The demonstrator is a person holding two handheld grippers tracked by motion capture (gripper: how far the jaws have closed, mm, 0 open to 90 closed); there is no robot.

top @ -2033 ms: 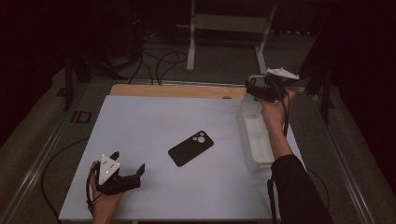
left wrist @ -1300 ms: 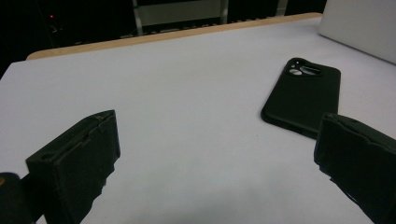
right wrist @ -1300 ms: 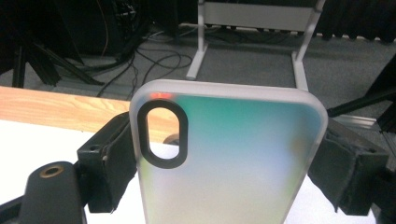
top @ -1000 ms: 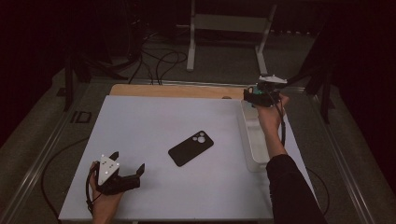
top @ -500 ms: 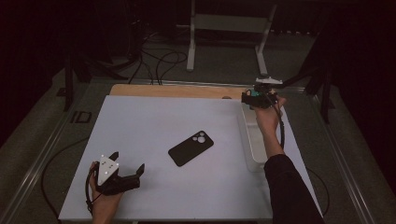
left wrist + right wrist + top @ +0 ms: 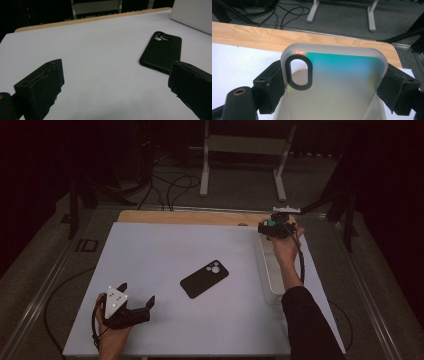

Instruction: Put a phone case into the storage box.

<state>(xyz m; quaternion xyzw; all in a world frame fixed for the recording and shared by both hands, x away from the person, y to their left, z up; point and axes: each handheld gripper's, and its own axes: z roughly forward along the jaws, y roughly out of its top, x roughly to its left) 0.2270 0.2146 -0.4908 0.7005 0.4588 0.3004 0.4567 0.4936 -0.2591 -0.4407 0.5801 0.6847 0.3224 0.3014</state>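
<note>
White table (image 6: 165, 245): right gripper (image 6: 272, 228) fingers clamp a translucent phone case (image 6: 332, 82) above the clear bin (image 6: 272, 282); left gripper (image 6: 134, 306) fingers wide.

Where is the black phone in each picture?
High view: the phone lies mid-table, between the two tongs.
Left gripper view: it is at the right, just beyond the right jaw.
Right gripper view: not in it.
Shared landmark: the table's wooden edge.

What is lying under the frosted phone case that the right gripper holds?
Under the frosted phone case, clamped in the right gripper, sits the white tray on the table's right side. Through the camera cutout only its pale inside shows; the case covers the rest.
</note>
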